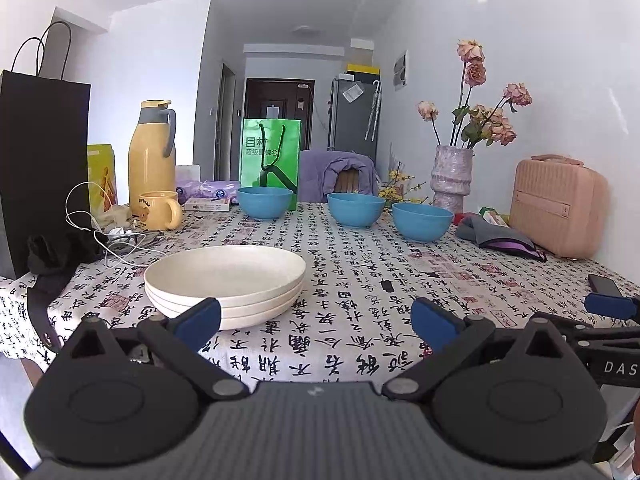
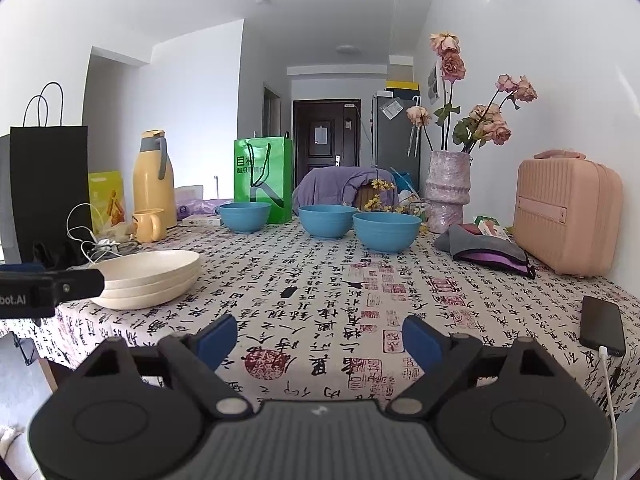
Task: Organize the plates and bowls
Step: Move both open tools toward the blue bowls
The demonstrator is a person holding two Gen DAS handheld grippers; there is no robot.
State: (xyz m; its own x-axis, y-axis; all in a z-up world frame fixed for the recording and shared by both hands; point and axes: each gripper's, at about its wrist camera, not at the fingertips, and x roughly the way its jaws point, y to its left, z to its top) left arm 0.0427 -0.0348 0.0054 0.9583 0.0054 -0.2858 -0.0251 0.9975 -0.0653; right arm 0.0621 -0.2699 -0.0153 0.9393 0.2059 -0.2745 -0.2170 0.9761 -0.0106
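Observation:
A stack of three cream plates (image 1: 224, 280) sits on the calligraphy tablecloth (image 1: 340, 280), front left; it also shows in the right wrist view (image 2: 148, 278). Three blue bowls stand apart in a row further back: left (image 1: 265, 202), middle (image 1: 356, 209), right (image 1: 422, 221); in the right wrist view they are left (image 2: 245, 217), middle (image 2: 328, 221) and right (image 2: 386, 231). My left gripper (image 1: 316, 318) is open and empty, just right of the plates near the front edge. My right gripper (image 2: 320, 336) is open and empty over the front of the table.
At the left stand a black bag (image 1: 40, 168), a yellow thermos (image 1: 152, 152), a yellow mug (image 1: 158, 210) and tangled cables (image 1: 108, 240). A green bag (image 1: 270, 158), a vase of roses (image 1: 452, 176), a pink case (image 1: 558, 206), a grey pouch (image 1: 500, 236) and a phone (image 2: 602, 330) ring the back and right.

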